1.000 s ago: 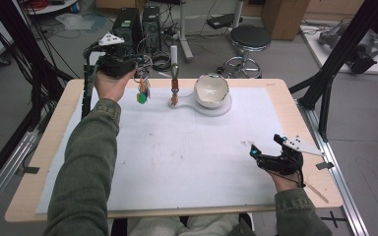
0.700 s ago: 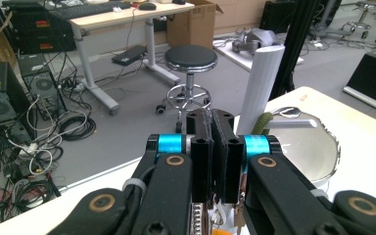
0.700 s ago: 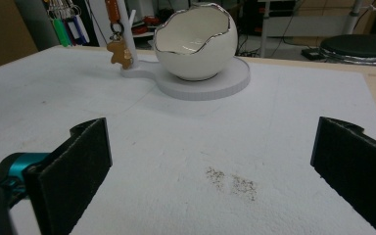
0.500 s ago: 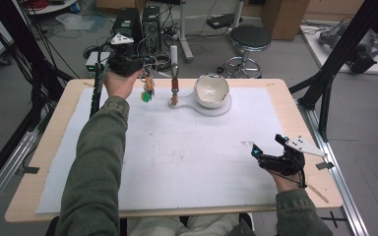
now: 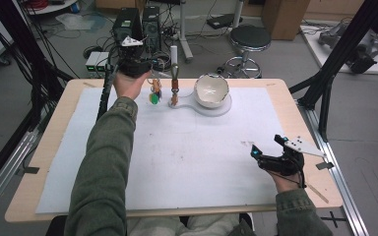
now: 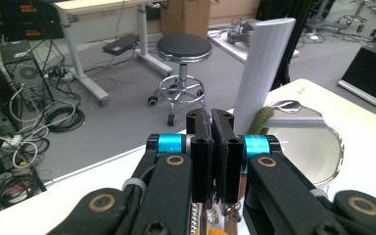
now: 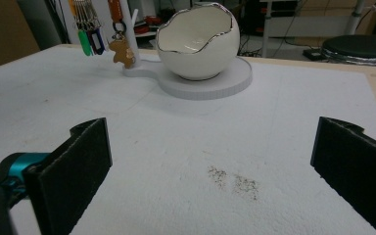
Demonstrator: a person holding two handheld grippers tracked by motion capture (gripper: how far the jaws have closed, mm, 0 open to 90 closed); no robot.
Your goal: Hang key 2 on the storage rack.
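Keys (image 5: 153,93) on a ring hang from the left gripper (image 5: 150,81) at the upper left of the high view, their green tag dangling just left of the white peg stand (image 5: 174,59). Against the earlier frames, this gripper has moved rightward and a little lower along the far table edge, bringing the bunch closer to the stand, where a brown keyring (image 5: 174,91) already hangs. The egg-shaped bowl (image 5: 210,89) sits on the stand's round white base (image 5: 225,105), unchanged. The right gripper (image 5: 267,150) rests at the lower right on the white mat (image 5: 177,157), in the same spot as before.

In the left gripper view, the two black pads are pressed close together at centre frame, with metal key rings (image 6: 210,215) showing just beneath them at the bottom edge; the narrow gap is clamped on the bunch. The white peg rises right behind them, and the bowl's silver rim (image 6: 286,105) shows at the right.

In the right gripper view, the pads (image 7: 85,161) stand wide apart at the lower corners with bare mat between, holding nothing. The key bunch (image 7: 85,29) hangs at the upper left, beside the brown keyring (image 7: 120,49) and the bowl (image 7: 198,44).
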